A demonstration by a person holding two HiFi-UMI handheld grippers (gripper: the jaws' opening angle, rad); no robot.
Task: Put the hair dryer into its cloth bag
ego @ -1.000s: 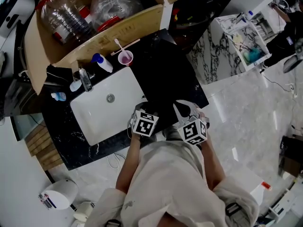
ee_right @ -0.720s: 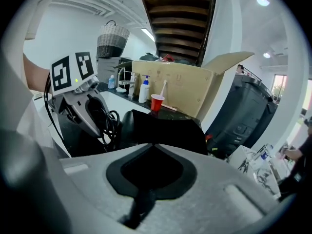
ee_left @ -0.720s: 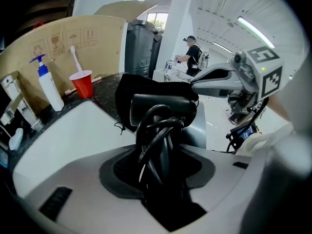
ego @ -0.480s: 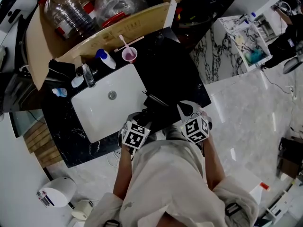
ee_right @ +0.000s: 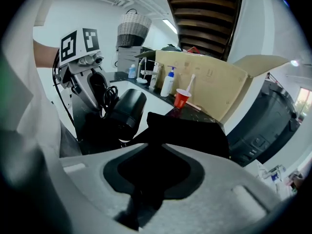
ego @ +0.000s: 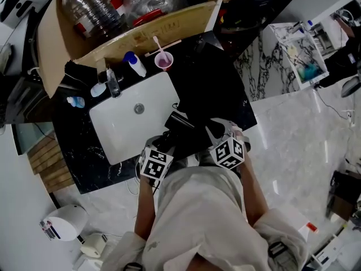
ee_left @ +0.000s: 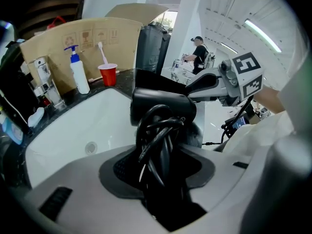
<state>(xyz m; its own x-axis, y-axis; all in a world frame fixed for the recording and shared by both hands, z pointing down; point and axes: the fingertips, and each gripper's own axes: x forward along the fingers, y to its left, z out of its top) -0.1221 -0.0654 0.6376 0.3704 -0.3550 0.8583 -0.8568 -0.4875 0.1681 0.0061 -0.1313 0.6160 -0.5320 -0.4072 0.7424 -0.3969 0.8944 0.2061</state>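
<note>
Hair dryer point(ee_left: 163, 106), black, hangs at the right edge of the white sink point(ego: 115, 131), its cord-wrapped handle clamped between the left gripper's point(ee_left: 163, 172) jaws; the right gripper's point(ee_right: 152, 177) jaws pinch the black cloth bag point(ee_right: 195, 135), just right of the sink.

Sink point(ego: 113, 130) was open at 10 o'clock; faucet point(ego: 113, 83), pump btl point(ego: 134, 65), cup point(ego: 164, 62) & cardboard box point(ego: 141, 35) blocked 11–12; cloth bag point(ee_right: 195, 130) lay at 1.

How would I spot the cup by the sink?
Find the white rectangular sink in the black counter. At its far corner, before the cardboard box, stands a small red plastic cup. Unlike the blue-topped pump bottle beside it, it holds a toothbrush.
</note>
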